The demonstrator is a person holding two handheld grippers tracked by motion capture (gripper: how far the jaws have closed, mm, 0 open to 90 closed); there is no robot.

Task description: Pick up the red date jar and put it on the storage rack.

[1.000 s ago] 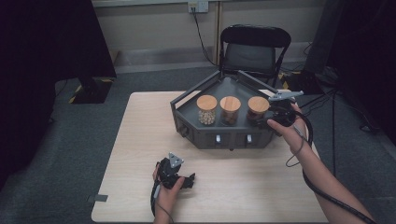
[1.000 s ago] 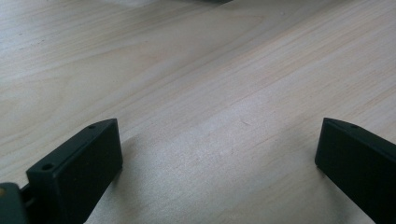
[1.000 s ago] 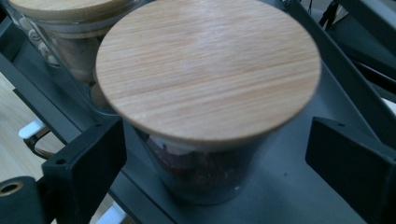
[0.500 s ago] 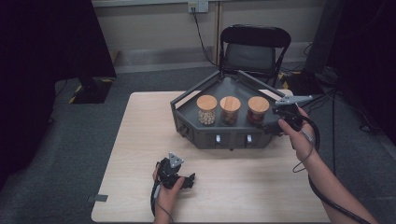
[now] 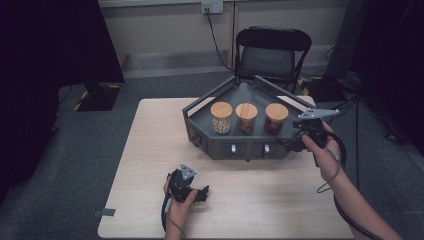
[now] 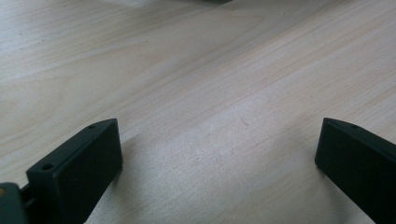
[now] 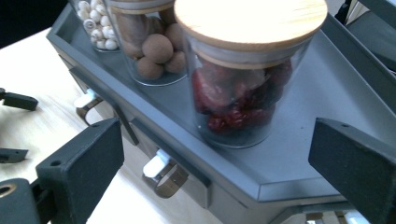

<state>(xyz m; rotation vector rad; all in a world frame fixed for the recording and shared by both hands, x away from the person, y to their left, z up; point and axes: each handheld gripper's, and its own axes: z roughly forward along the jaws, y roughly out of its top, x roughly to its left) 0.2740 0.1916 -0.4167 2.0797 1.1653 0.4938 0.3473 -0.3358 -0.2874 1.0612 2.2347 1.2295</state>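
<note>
Right tongs spread wide before the jar of red dried fruit in the grey tray; left tongs spread over bare tabletop

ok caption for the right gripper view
Open right hand-held gripper facing the jar of red dried fruit on the grey tray.

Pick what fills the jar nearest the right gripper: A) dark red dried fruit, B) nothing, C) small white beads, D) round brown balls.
A: in the right gripper view the jar straight ahead of the open right gripper holds dark red, wrinkled pieces under a wooden lid.
</note>
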